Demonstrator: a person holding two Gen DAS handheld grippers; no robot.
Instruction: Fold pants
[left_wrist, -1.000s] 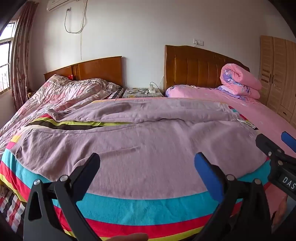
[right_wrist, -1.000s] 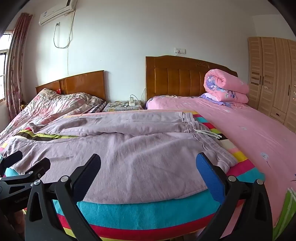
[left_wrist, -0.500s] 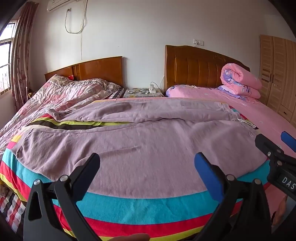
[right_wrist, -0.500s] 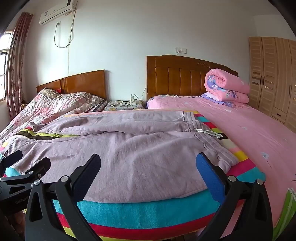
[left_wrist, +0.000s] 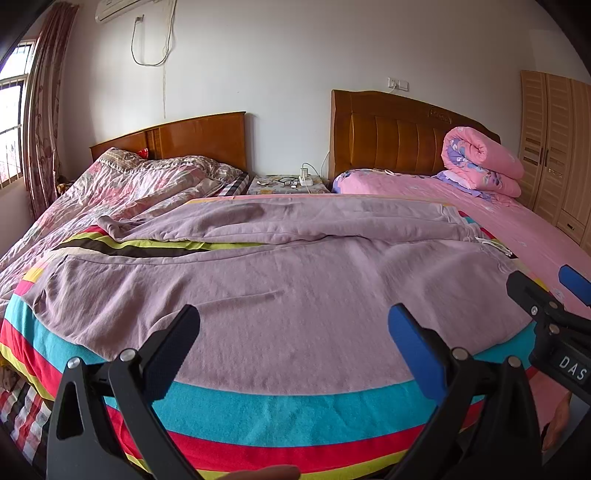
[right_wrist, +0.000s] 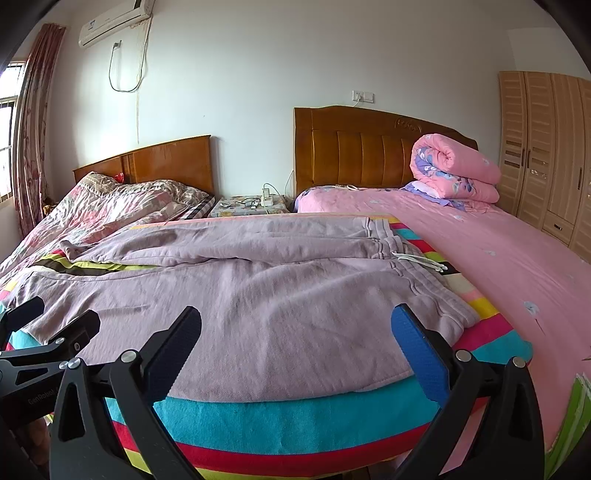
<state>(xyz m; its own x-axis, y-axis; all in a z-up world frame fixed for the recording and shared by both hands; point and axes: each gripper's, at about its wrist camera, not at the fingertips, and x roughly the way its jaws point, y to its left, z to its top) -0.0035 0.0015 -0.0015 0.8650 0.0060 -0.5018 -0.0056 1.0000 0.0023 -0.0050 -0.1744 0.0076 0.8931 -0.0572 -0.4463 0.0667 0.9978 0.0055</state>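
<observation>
The mauve fleece sweatpants (left_wrist: 295, 295) lie spread out across a rainbow-striped blanket (left_wrist: 295, 410) on the bed, waistband toward the right with its white drawstring (right_wrist: 421, 260) trailing onto the stripes, and the two legs running off to the left. The legs are apart, with a wedge of striped blanket showing between them near the cuffs, so no fold looks made yet; the far leg is a little rumpled and the near one fairly smooth. By that reading the task is at its very start: the legs have yet to be laid one over the other, and the length then doubled up.

The left gripper (left_wrist: 293, 328) hangs above the near leg, its fingers spread wide and holding nothing. The right gripper (right_wrist: 295, 328) hovers just off the hip area close to the waistband, likewise spread wide and empty. Neither touches the cloth, as far as can be seen. Each gripper shows at the edge of the other's view, side by side along the near edge of the bed.
</observation>
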